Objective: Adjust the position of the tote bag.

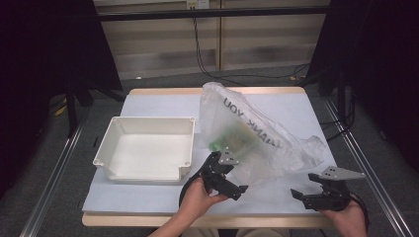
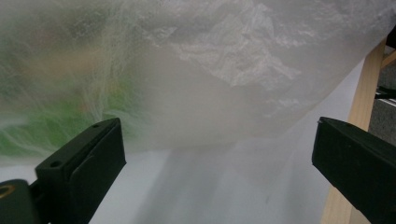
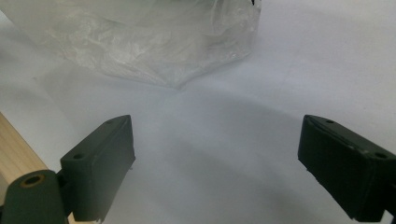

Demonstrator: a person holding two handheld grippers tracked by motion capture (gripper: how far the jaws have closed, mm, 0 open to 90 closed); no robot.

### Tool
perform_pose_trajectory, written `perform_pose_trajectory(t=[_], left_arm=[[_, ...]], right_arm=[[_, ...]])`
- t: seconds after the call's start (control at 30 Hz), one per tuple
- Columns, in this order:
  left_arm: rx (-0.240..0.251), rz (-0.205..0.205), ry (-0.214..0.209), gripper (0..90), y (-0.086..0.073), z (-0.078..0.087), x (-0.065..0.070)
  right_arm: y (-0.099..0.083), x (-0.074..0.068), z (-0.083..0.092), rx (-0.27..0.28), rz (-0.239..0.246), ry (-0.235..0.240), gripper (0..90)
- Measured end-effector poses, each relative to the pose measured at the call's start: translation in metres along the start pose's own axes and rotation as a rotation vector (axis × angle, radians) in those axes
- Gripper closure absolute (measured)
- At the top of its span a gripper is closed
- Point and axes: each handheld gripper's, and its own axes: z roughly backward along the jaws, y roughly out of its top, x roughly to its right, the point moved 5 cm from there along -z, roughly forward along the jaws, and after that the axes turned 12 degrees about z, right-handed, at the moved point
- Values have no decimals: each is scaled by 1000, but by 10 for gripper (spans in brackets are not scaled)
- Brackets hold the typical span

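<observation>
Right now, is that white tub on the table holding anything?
No, in the high view the white tub shows a bare bottom, while the green-packaged item sits inside the plastic bag beside it.

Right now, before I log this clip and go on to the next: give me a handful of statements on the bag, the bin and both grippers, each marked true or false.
1. The left gripper has clamped the plastic bag. False: its jaws stand wide open just in front of the bag, nothing between them.
2. The white bin sits to the left of the bag in the high view. True.
3. Something green shows through the bag. True: see the left gripper view.
4. The right gripper holds a corner of the bag. False: it is open over the bare white table cover, apart from the bag.
5. The bin is full of groceries. False: its inside looks bare.
</observation>
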Motion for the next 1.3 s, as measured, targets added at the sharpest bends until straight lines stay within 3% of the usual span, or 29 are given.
perform_pose_trajectory(t=[0.1, 0.27, 0.33, 0.4, 0.43, 0.47, 0.57, 0.63, 0.7, 0.73, 0.87, 1.03, 1.17, 1.23, 1.3], left_arm=[[31, 33, 11, 39, 2, -5, -3], [45, 47, 28, 58, 2, -6, -5], [74, 49, 58, 62, 4, -6, -6], [72, 57, 65, 78, 4, -7, -7], [66, 61, 48, 136, 5, -7, -10], [48, 68, 57, 159, 5, -7, -11], [39, 90, 48, 164, 5, -7, -12], [37, 86, 39, 153, 5, -7, -9], [38, 73, 30, 83, 5, -7, -1], [43, 49, 25, 74, 5, -7, 4], [46, 4, 53, 49, 9, -6, 12], [36, 45, 46, 24, 9, -9, 13], [51, 12, 6, 39, 10, -3, 28], [52, -9, 10, 54, 12, -5, 29], [54, 4, 31, 56, 12, -7, 27]], right_arm=[[0, 0, 0, 1, -1, -3, 104], [0, 0, 0, 4, -3, -3, 104], [0, 0, -1, 3, -5, 1, 104], [0, 0, -1, 3, -2, 3, 104], [0, 1, -1, 3, -2, 3, 105], [0, 1, -1, 4, -3, 4, 105], [0, 1, -2, 1, 1, 9, 105], [0, 1, -2, 0, -5, 4, 104], [0, 1, -2, 0, -4, 6, 105], [0, 1, -2, 0, -4, 7, 105], [0, 1, -2, 1, -6, 9, 105], [0, 1, -2, 2, -6, 8, 105], [0, 2, -4, 0, 1, 14, 104], [1, 2, -4, 2, -3, 9, 104], [1, 2, -4, 2, -5, 10, 104]])
